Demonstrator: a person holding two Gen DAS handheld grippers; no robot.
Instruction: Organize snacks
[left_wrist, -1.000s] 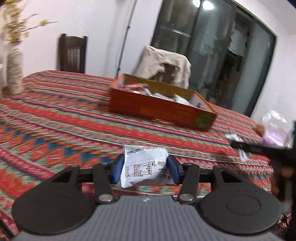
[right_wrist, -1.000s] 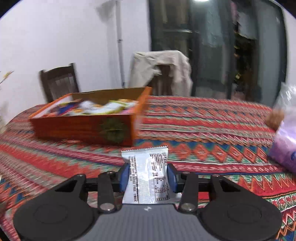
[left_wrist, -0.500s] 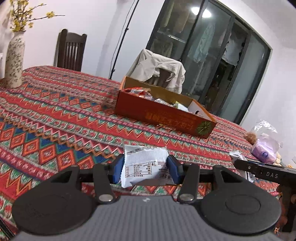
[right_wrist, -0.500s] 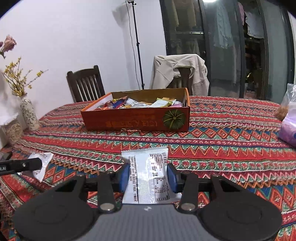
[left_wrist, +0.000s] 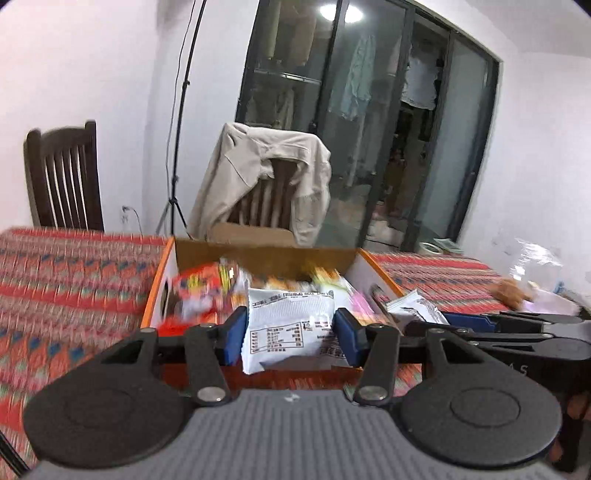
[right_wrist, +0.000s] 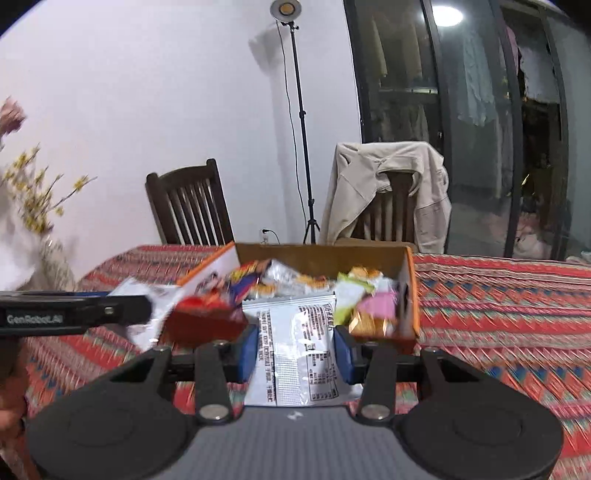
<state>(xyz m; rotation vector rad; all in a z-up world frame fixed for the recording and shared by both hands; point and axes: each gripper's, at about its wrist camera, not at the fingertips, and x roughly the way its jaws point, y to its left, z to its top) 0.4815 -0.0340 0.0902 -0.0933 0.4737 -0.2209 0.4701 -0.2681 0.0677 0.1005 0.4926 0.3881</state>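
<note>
A: In the left wrist view, our left gripper (left_wrist: 290, 334) has its fingers (left_wrist: 232, 338) pinching a white snack packet (left_wrist: 286, 328) by its sides, held over the near wall of the orange cardboard box (left_wrist: 157, 295). The box sits on the desk (left_wrist: 66, 280), under a patterned cloth, toward the far edge, and it is already crowded with mixed wrappers, blurred here. Our right gripper (left_wrist: 476, 317) comes in from the right with its own packet.

B: The risk we see is a collision: both packets head for the same opening, and the grippers are near each other. A release too early would drop the packet on the near wall or outside it.

A: In the right wrist view, our right gripper (right_wrist: 295, 349) has its fingers (right_wrist: 249, 349) clamped on a second white packet (right_wrist: 297, 347), also in front of the box (right_wrist: 410, 295).

B: The box holds red, yellow, green and pink wrappers piled high, so a new packet could slide off the heap. The left gripper (right_wrist: 147, 308) crosses at the left, close to the box's corner, and it could nudge that wall.
</note>
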